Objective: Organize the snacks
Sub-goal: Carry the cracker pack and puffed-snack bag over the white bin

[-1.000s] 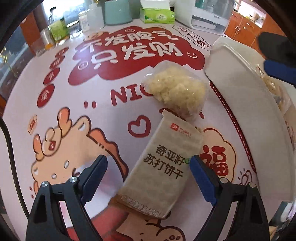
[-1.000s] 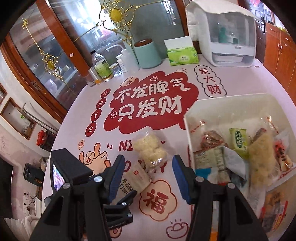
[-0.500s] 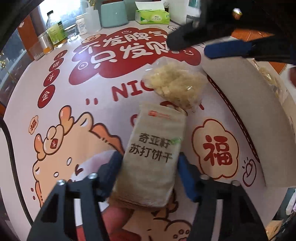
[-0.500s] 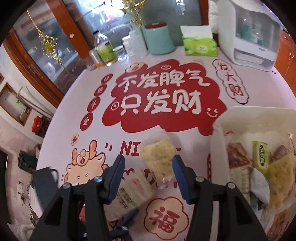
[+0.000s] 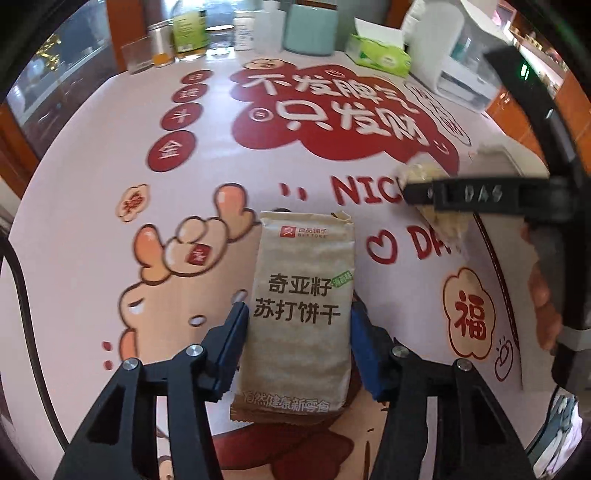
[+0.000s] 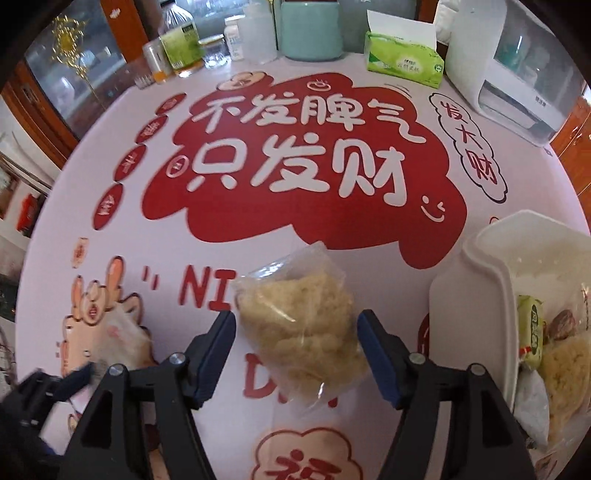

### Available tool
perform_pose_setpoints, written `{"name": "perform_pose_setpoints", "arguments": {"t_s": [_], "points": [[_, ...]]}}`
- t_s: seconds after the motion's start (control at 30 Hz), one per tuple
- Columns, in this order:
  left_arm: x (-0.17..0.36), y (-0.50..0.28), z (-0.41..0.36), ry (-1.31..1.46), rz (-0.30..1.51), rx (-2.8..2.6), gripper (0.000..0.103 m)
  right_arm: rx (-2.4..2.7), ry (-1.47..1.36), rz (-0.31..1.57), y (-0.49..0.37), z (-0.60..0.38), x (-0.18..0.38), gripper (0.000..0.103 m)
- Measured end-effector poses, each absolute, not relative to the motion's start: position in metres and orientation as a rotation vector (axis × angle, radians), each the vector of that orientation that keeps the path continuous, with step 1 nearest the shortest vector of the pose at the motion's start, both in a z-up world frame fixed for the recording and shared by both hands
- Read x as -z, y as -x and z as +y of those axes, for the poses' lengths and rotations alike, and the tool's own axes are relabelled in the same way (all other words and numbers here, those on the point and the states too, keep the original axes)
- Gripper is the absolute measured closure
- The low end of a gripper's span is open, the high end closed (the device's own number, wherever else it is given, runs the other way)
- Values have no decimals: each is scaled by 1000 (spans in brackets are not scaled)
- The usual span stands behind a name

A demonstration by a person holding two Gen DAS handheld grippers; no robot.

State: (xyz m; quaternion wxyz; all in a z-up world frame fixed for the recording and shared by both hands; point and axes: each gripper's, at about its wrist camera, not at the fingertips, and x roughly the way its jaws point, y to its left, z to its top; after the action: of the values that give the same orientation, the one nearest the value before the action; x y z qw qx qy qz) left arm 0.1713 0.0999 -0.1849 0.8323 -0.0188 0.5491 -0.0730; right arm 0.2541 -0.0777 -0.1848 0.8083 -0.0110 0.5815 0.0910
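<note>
My left gripper (image 5: 299,339) is shut on a beige soda cracker packet (image 5: 301,302), its blue pads pressed on both long sides, held just above the tablecloth. My right gripper (image 6: 297,350) is open, and a clear bag of pale yellow puffed snack (image 6: 303,314) lies on the table between its fingers without touching them. That bag (image 5: 439,195) also shows at the right of the left wrist view, partly hidden by the right gripper's body. A white bin (image 6: 506,295) with several snack packs stands at the right.
At the far edge of the round table stand a green tissue box (image 6: 402,62), a teal canister (image 6: 310,29), bottles and jars (image 6: 181,48), and a white appliance (image 6: 517,74). The red and pink printed tablecloth (image 6: 295,166) covers the table.
My left gripper closed on the cracker packet and swung it left. My right gripper came down and forward so the puffed snack bag now lies between its open fingers.
</note>
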Motion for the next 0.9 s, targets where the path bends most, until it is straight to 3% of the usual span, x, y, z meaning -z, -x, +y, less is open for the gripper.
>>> {"name": "perform_pose_setpoints", "arguments": {"t_s": [0.13, 0.3, 0.43, 0.9], "points": [[177, -171, 110, 76, 1145, 133, 50, -168, 56, 1278, -259, -76, 198, 35], [160, -169, 108, 82, 1116, 125, 50, -161, 40, 1271, -252, -78, 197, 49], [138, -166, 98, 81, 1081, 142, 50, -227, -54, 1287, -237, -82, 188, 51], [23, -150, -1, 62, 895, 344, 50, -291, -257, 1014, -122, -184, 57, 51]]}}
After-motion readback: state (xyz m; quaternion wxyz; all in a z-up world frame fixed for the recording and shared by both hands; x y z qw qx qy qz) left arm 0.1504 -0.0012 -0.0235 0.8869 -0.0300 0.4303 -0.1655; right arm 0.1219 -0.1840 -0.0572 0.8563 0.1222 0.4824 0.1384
